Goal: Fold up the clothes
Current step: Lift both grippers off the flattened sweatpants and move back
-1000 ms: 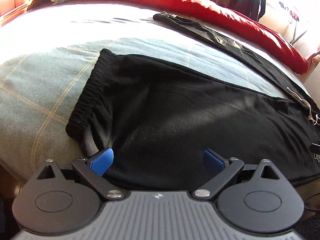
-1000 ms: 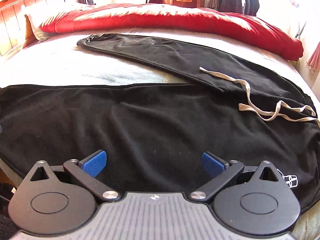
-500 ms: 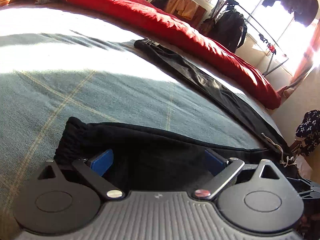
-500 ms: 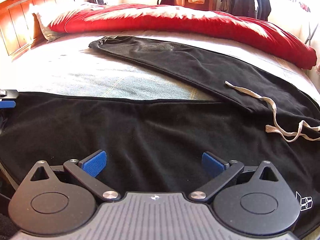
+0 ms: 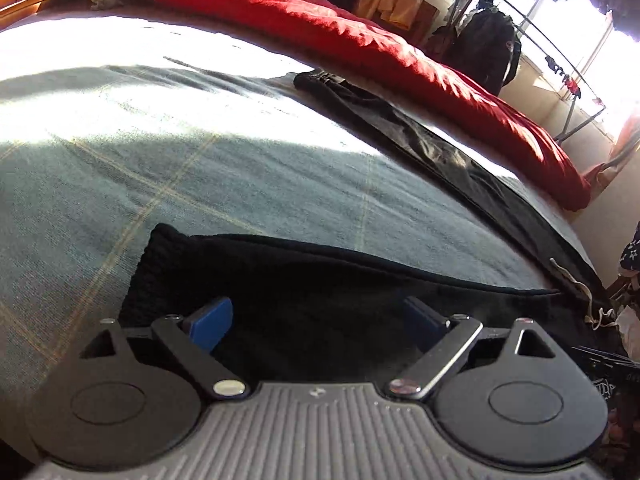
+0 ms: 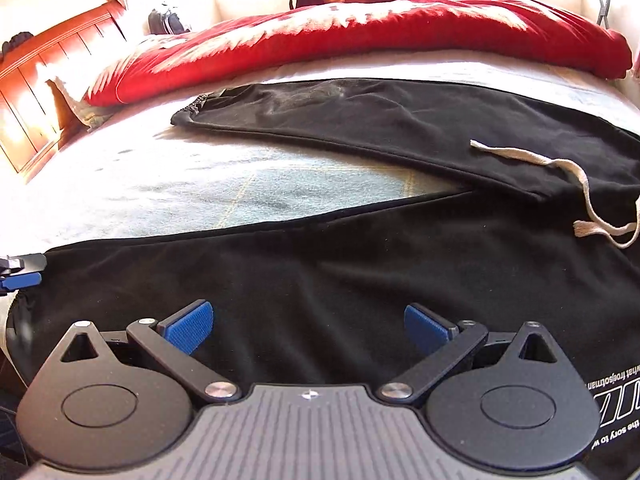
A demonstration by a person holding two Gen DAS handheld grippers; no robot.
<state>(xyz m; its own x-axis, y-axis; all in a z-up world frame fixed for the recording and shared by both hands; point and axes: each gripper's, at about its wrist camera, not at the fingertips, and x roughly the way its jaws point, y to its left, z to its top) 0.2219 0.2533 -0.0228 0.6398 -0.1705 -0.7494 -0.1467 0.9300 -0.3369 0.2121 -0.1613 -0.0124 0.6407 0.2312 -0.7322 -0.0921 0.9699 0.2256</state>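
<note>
Black fabric fills the bottom of both of your views: the black trousers (image 6: 360, 272) are spread flat across the grey-green checked bedspread (image 5: 200, 184), 1 leg running along the near edge of the bed, the other angling off toward the upper left of the right-wrist frame.

At the far left edge of that same right-wrist frame, your left gripper's blue pad just peeks in beside the near leg's cuff. From its own camera, your left gripper (image 5: 318, 320) sits low over that ribbed cuff (image 5: 154, 276), lower left of centre; the jaws are wide but closing, with cloth lying between the pads and neither pad visibly pressing on it.

Moving right, your right gripper (image 6: 308, 326) hovers over the broad middle of the near leg, jaws spread wide, its 2 blue pads (image 6: 188, 326) clear of the fabric as far as can be seen.

Further right, the cream drawstring (image 6: 576, 184) trails loose over the waist area at the right side of the frame, and white printed lettering (image 6: 612, 404) shows at the lower right corner. Across the top of both views, a red duvet (image 6: 360, 36) lies bunched along the far side of the bed.
</note>
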